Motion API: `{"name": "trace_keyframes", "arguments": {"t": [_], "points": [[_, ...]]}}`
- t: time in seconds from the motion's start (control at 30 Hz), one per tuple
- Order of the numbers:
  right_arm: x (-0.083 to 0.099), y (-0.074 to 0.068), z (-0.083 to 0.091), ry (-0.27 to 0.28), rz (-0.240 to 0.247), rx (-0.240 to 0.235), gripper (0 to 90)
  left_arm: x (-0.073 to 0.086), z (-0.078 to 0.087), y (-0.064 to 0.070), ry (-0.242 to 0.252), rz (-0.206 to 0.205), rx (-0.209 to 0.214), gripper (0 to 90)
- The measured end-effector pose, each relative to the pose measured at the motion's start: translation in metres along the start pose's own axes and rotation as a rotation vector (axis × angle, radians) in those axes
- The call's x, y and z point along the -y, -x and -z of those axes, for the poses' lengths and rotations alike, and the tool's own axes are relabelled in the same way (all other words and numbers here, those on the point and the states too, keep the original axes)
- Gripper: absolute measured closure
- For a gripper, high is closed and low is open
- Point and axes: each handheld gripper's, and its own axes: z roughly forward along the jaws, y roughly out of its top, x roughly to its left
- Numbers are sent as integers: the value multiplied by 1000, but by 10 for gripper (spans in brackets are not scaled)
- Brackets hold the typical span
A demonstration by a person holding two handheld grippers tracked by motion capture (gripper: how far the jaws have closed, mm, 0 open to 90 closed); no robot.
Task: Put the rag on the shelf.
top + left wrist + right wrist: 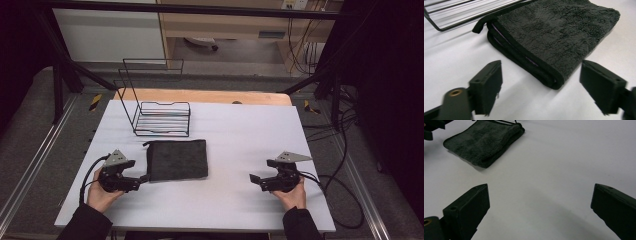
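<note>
A folded dark grey towel (pixel 177 159) lies flat on the white table (pixel 235 130), a little left of centre. My left gripper (pixel 141 180) rests at the towel's near left corner, open, its jaws wide apart with nothing between them. In the left gripper view the towel's (pixel 554 32) folded corner points into the gap between the jaws. My right gripper (pixel 254 178) sits low at the right, open over bare table, well away from the towel (pixel 484 141). A black wire rack (pixel 161 112) stands behind the towel.
The wire rack has a tall back frame and a low slatted base (pixel 461 12). A wooden board edge (pixel 200 95) runs along the table's far side. Cables (pixel 345 200) trail off the right edge. Dark metal frame posts stand at both far corners.
</note>
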Motion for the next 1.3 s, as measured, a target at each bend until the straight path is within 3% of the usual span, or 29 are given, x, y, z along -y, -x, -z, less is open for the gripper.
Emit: {"name": "trace_keyframes", "arguments": {"t": [0.4,0.57,0.7,0.83,0.97,1.13,1.3], "points": [[-15,-37,-35,-58,41,-68,93,-4,-12,13,-48,21,24,446],[-24,-51,-53,-65,49,-81,153,-3,-19,15,-109,41,5,556],[-30,-65,-66,-71,77,-94,241,0,-21,13,-131,75,4,623],[-35,-77,-80,-75,86,-124,369,1,-23,13,-150,86,10,674],[-39,-86,-96,-90,80,-121,486,1,-24,13,-156,91,14,708],[-35,-88,-114,-124,21,-118,577,0,-24,12,-163,98,29,767],[-34,-88,-117,-122,13,-128,749,-1,-23,15,-166,91,28,798]]}}
